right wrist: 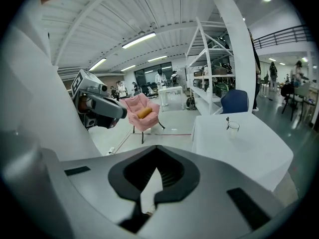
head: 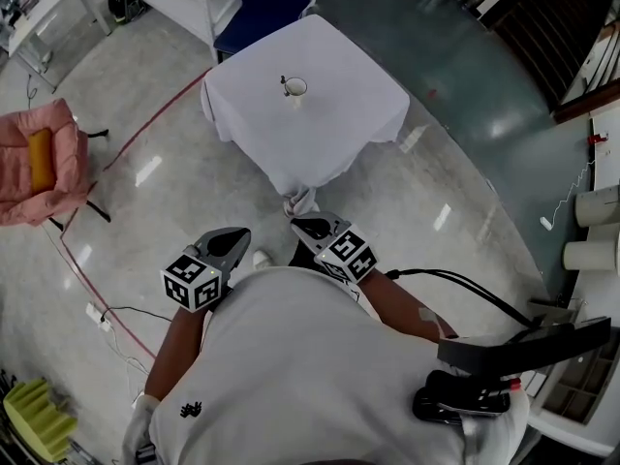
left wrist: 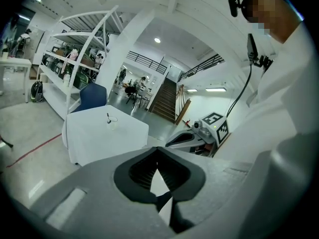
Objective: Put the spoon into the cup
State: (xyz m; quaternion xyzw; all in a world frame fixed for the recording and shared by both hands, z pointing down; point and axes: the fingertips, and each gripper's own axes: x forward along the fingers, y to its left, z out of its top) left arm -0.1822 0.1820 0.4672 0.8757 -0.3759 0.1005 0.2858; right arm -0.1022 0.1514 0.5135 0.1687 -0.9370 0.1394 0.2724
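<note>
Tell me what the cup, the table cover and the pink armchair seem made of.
Cup: clear glass or plastic; its wall is see-through.
Tablecloth: white matte fabric; it hangs in soft folds at the corners.
Pink armchair: probably soft padded fabric; it looks puffy and creased.

**Table Dead Ahead, Armchair Off to the Side**

From the person [head: 320, 376], the table [head: 329, 134] stands at 12 o'clock, well apart. The cup [head: 295, 88] sits near the middle of the table, with the spoon [head: 284, 82] at the cup's 9 o'clock edge. A chair [head: 262, 3] stands behind the table at 11 o'clock. An armchair [head: 24, 187] sits at 10 o'clock, with a cushion [head: 41, 160] on its seat. The left gripper [head: 235, 234] and right gripper [head: 306, 225] are side by side, between the person and the table.
</note>
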